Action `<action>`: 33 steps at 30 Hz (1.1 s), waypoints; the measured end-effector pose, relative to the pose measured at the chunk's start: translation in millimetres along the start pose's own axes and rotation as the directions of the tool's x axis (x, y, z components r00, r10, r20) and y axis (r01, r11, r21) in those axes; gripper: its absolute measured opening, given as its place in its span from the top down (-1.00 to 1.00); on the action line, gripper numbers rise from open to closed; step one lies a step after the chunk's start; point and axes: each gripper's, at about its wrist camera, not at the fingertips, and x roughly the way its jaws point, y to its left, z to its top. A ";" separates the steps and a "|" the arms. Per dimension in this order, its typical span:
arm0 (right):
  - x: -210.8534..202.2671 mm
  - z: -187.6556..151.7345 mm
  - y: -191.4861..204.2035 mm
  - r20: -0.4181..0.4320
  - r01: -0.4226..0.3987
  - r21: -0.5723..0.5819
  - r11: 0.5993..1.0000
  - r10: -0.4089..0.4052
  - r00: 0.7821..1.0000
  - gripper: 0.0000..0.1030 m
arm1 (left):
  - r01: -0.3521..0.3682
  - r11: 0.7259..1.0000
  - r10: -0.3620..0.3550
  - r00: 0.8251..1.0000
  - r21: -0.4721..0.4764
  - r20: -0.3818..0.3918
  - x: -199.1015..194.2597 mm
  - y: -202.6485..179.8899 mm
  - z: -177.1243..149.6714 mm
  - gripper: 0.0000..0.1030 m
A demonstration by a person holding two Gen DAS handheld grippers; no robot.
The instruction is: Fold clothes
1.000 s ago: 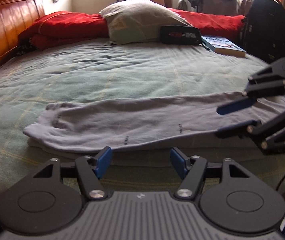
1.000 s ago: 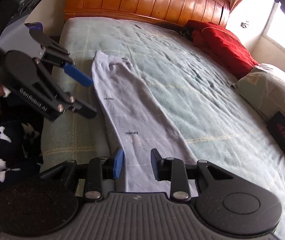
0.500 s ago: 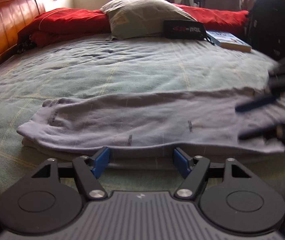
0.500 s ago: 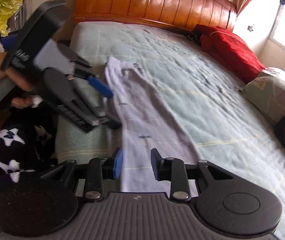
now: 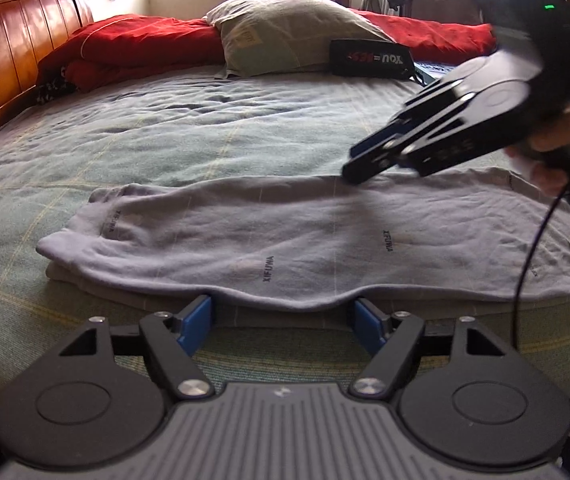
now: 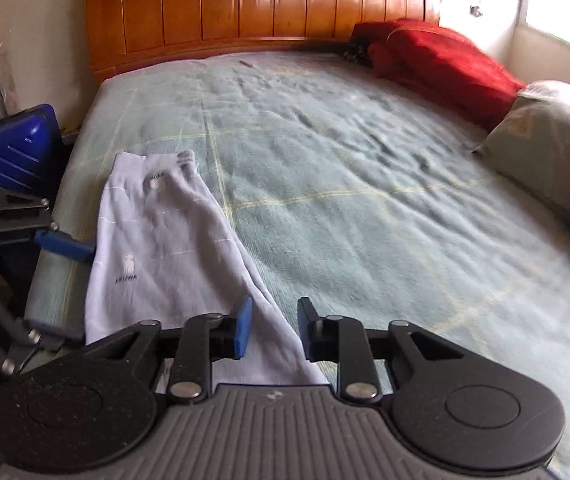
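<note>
Both fingers of the left gripper (image 5: 283, 322) stand wide apart at the near edge of the bed (image 5: 213, 128), and the near hem of the grey garment (image 5: 285, 236) lies just beyond their blue tips, between them. Farther on, the right gripper (image 6: 272, 330) has its fingers moderately apart above the garment's far long edge, gripping nothing. Long and narrow, the garment lies flat along the bed's near side, folded lengthwise, small dark lettering across it. Behind sit a pillow (image 5: 293, 32) and a red blanket (image 5: 133, 48).
</note>
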 end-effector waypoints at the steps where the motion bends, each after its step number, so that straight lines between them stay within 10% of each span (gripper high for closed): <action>1: 2.8 -1.8 1.0 -0.004 -0.003 -0.010 1.000 0.002 1.000 0.57 | 0.001 1.000 -0.001 1.000 0.001 0.000 0.2 0.0 -0.2 -0.46; 13: -2.8 -8.2 3.6 0.026 0.018 -0.033 0.999 -0.017 1.000 0.86 | 0.020 1.000 -0.021 1.000 -0.012 -0.002 -2.0 5.6 -1.9 -0.49; 25: -37.1 -23.3 28.8 -0.012 -0.071 0.008 0.997 0.071 0.997 0.20 | -0.154 0.987 0.151 0.987 0.054 0.049 -5.0 30.8 50.9 -0.56; 33: -56.5 -82.4 47.7 -0.027 0.003 0.028 1.000 -0.002 1.000 0.07 | -0.058 0.994 0.057 0.998 -0.090 -0.015 19.3 51.4 19.9 -0.56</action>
